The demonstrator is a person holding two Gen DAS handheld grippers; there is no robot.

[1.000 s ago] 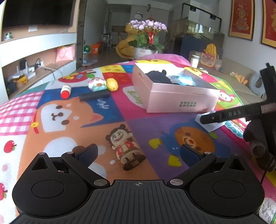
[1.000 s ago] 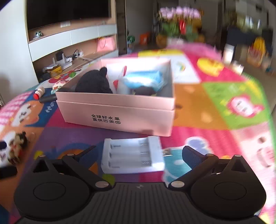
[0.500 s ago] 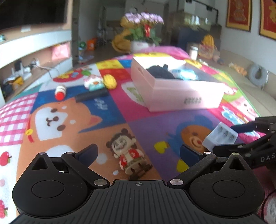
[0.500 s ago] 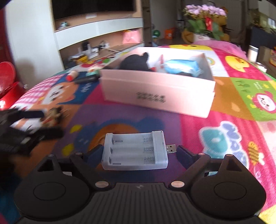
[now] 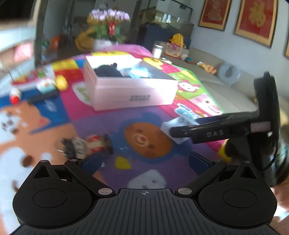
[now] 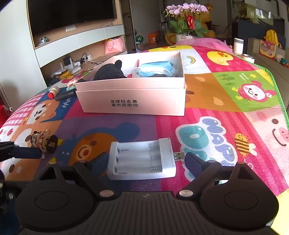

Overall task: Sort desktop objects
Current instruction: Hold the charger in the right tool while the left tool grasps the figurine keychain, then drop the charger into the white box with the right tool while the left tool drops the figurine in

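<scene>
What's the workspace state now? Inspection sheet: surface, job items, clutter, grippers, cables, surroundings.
Surface: cartoon play mat, lying flat.
Job's things: white battery charger on the mat in front of the open pink box; the box holds a black plush and a blue packet; toy figure on the mat, far left.
Clutter: red-capped tube and black cylinder left of the box.
Grippers: right gripper fingers opening, charger between them; left gripper open, nothing between, beside the toy figure.
Cables: charger's USB plug, no lead; cords on the wall shelf.
Surroundings: TV, orchids.

2 wrist views angle down, sharing the pink box (image 5: 130, 90).
</scene>
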